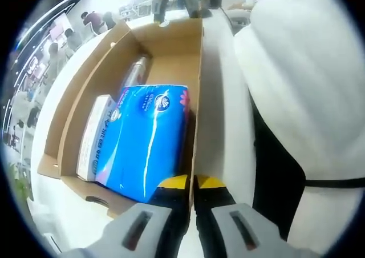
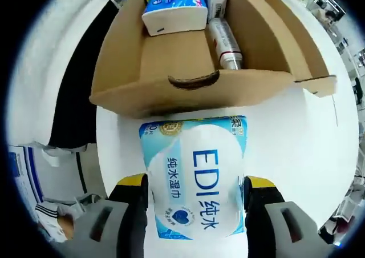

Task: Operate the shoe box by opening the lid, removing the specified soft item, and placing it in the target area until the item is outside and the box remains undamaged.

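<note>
Shoe box: brown cardboard, open, standing on a white surface, with a slot handle cut in its near end wall in the right gripper view. Contents: a blue tissue pack lying flat; a white carton touching its side; a silvery bottle lying toward the far end in the left gripper view. Wet-wipe pack: soft, pale blue and white, printed "EDI", outside the box, just beside the handled end wall, over the white surface. Right tool: jaws spread wide, one on each side of the wet-wipe pack and closed against its flanks. Left tool: yellow-tipped jaws drawn nearly together astride the box's side wall at its near corner, gripping that wall. A person in a white garment is just beside the box in the left gripper view.
</note>
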### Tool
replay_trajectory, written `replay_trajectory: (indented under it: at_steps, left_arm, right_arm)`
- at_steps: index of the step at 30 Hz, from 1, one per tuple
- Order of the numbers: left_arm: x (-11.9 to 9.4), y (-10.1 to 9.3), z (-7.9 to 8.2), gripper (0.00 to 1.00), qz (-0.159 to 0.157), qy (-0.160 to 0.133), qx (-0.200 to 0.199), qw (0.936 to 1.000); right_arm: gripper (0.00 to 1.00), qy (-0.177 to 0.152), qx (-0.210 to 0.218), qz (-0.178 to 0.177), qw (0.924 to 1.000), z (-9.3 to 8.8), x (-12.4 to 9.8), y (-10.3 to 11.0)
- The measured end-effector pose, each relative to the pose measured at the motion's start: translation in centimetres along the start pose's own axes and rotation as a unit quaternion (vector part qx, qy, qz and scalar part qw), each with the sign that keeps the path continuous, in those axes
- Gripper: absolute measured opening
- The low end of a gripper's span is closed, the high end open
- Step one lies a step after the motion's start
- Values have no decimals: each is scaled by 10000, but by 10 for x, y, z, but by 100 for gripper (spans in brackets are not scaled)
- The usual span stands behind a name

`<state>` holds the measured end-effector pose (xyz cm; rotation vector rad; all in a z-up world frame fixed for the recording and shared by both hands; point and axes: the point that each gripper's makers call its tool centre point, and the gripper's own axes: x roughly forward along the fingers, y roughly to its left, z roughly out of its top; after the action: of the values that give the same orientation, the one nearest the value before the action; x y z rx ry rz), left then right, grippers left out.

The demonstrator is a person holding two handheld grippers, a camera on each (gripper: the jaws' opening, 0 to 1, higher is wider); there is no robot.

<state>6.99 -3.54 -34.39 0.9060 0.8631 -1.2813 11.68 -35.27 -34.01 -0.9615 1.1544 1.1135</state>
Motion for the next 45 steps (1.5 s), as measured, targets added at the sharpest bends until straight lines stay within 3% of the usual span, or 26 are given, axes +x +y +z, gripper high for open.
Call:
replay_trajectory:
  at_steps: [3,4,7,9,11,15,16,17,19,21,23,25,26,27,28,33,36,37,38,39,40,42,45]
  left_arm:
    - [0,1,0,2,18,-17,21,10000]
    - [0,1,0,2,20,-22,31,10000]
    - [0,1,0,2,14,-18,19,10000]
    - [0,1,1,2,16,-18,18,10000]
    - [0,1,1,2,7,-20,26,10000]
    - [0,0,1,2,16,-31,44,10000]
    - [0,0,1,3,24,-35,48,10000]
    - [1,1,1,3,33,-42,40,10000]
    - [0,1,1,3,43,-54,3,10000]
    - [0,1,1,3,46,-54,8,10000]
    - [0,1,1,3,47,-56,16,10000]
    - [0,1,1,3,48,-56,17,10000]
    - [0,1,1,3,45,-54,18,10000]
    - [0,1,1,3,40,-52,16,10000]
    - [0,0,1,3,34,-50,17,10000]
    - [0,0,1,3,33,-58,26,10000]
    - [0,0,1,3,40,-64,8,10000]
    - [0,0,1,3,38,-72,21,10000]
    - [-1,0,1,3,36,-80,18,10000]
    - [-1,0,1,3,34,-87,13,10000]
    - [-1,0,1,3,34,-100,14,9999]
    - [-1,0,2,3,39,-115,20,9999]
    - [-1,0,2,3,33,-125,29,9999]
  right_arm:
    - [73,-184,314,-127,9993,-1,-14,0]
    - [74,-228,613,-224,9976,-3,-21,1]
    - [74,-894,1258,-432,9871,10,-34,0]
    - [76,-1074,1613,-916,9768,6,-42,-13]
    - [73,-1290,2150,-1036,9625,4,-48,-15]
    - [78,-1914,3070,-1199,9245,6,-59,-19]
    - [77,-1950,3131,-1247,9211,5,-60,-20]
    - [77,-2103,3411,-1339,9064,3,-64,-22]
    - [77,-2287,3766,-1405,8867,-2,-66,-24]
    - [75,-2515,4226,-1628,8554,-12,-70,-30]
    - [74,-2923,4761,-1758,8106,-15,-81,-35]
    - [72,-3229,4997,-1745,7846,-3,-92,-31]
    - [70,-3435,5222,-1648,7630,4,-97,-28]
    - [68,-3683,5269,-1638,7483,12,-104,-27]
    - [66,-3779,5271,-1612,7439,16,-107,-25]
    - [68,-3593,5364,-1756,7432,16,-107,-20]
    - [70,-3760,5491,-1724,7262,19,-114,-21]
    - [71,-3907,5562,-1713,7133,23,-118,-22]
    - [73,-4005,5607,-1677,7050,26,-120,-23]
    - [72,-4394,5688,-1490,6791,35,-128,-26]
    - [71,-4572,5748,-1400,6641,38,-132,-27]
    - [71,-4594,5841,-1432,6537,37,-132,-29]
    - [69,-4619,5817,-1356,6557,43,-134,-28]
